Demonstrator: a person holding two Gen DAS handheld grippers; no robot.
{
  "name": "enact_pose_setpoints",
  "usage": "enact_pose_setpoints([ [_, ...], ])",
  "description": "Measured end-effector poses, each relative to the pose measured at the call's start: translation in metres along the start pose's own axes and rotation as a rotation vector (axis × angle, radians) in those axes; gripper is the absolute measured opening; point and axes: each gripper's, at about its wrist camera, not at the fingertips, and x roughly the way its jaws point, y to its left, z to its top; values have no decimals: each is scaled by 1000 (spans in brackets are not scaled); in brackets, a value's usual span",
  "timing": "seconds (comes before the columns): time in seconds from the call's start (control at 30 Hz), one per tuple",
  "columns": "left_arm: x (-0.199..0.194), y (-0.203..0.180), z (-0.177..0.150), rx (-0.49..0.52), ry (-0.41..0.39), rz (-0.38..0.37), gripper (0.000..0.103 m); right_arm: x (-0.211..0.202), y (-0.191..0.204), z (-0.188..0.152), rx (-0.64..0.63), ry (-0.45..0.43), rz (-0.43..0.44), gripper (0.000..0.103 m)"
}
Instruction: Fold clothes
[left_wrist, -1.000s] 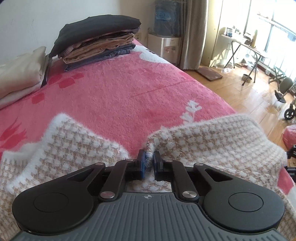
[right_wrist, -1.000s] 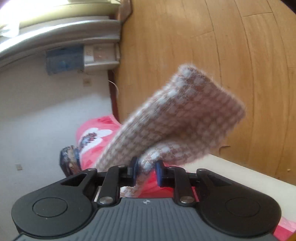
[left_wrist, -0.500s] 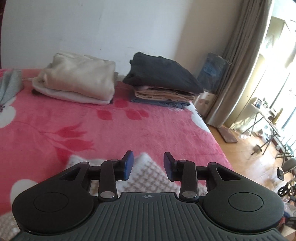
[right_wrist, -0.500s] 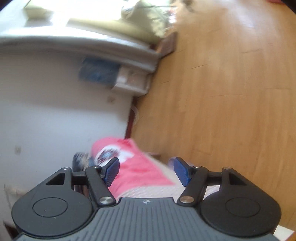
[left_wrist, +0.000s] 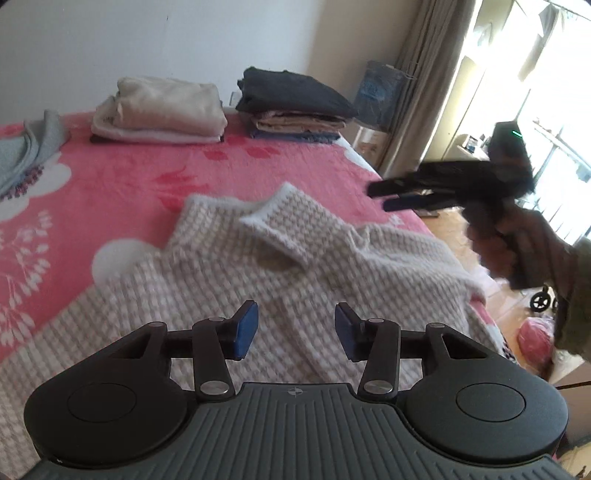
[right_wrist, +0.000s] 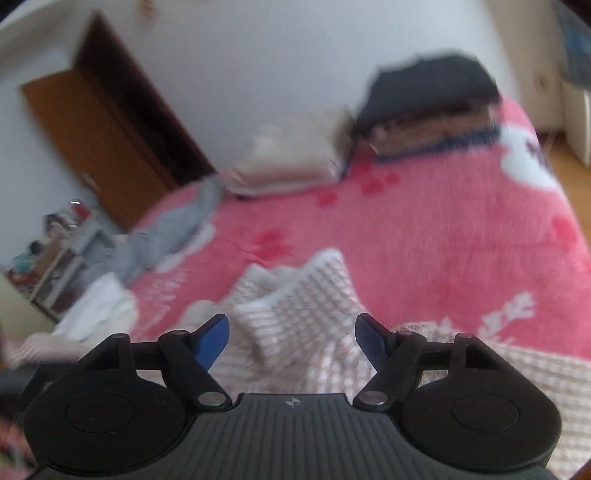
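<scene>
A beige-and-white checked knit sweater lies spread on the pink bed, with one white-cuffed sleeve folded over its middle. My left gripper hovers above its near part, jaws opening, nothing between them. My right gripper hangs blurred in the air over the sweater's right side, held by a hand. In the right wrist view the right gripper stands above the sweater, jaws opening and empty.
At the head of the pink floral blanket sit a folded cream stack and a dark-topped stack. A grey garment lies at the left, white cloth beyond. The bed's right edge drops to a wooden floor.
Both grippers have let go of the sweater and opened. The sleeve the right one held off the bed now lies folded across the sweater. Both views swung up toward the head of the bed.
</scene>
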Motion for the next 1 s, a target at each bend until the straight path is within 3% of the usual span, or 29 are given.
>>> enact_pose_setpoints([
  [0.1, 14, 6, -16, -26, 13, -22, 46, 50, -11, 11, 70, 38, -73, 78],
  [0.23, 31, 7, -27, -27, 63, -63, 46, 102, -29, 17, 161, 114, -57, 78],
  [0.3, 38, 3, -35, 5, 88, -68, 46, 116, -28, 13, 132, 141, -72, 56],
  [0.33, 42, 1, -37, 22, 94, -69, 46, 115, -24, 12, 81, 118, -83, 40],
  [0.37, 47, -1, -40, 38, 100, -71, 46, 110, -23, 12, 56, 86, -59, 16],
  [0.4, 51, -3, -43, 46, 106, -71, 46, 102, -24, 13, 56, 42, -19, 13],
  [0.47, 58, -6, -49, 57, 124, -68, 46, 88, -22, 14, -4, -73, 48, 13],
  [0.57, 66, -12, -57, 81, 136, -52, 46, 91, -26, 8, -45, -130, 69, 13],
  [0.7, 67, -17, -59, 106, 124, -40, 46, 123, -47, -1, 11, -99, -17, 16],
  [0.73, 67, -18, -59, 110, 121, -40, 46, 124, -53, 0, 65, -102, -1, 17],
  [0.77, 66, -18, -59, 114, 117, -39, 46, 125, -60, 1, 119, -106, 15, 21],
  [0.8, 66, -18, -59, 117, 114, -39, 46, 124, -65, 2, 167, -113, 23, 30],
  [0.87, 64, -17, -59, 118, 107, -39, 46, 105, -68, 8, 227, -169, 2, 40],
  [0.93, 62, -16, -58, 116, 101, -39, 46, 66, -72, 9, 283, -300, 43, 40],
  [1.0, 60, -15, -57, 115, 99, -37, 46, 27, -68, 7, 281, -355, 72, 40],
])
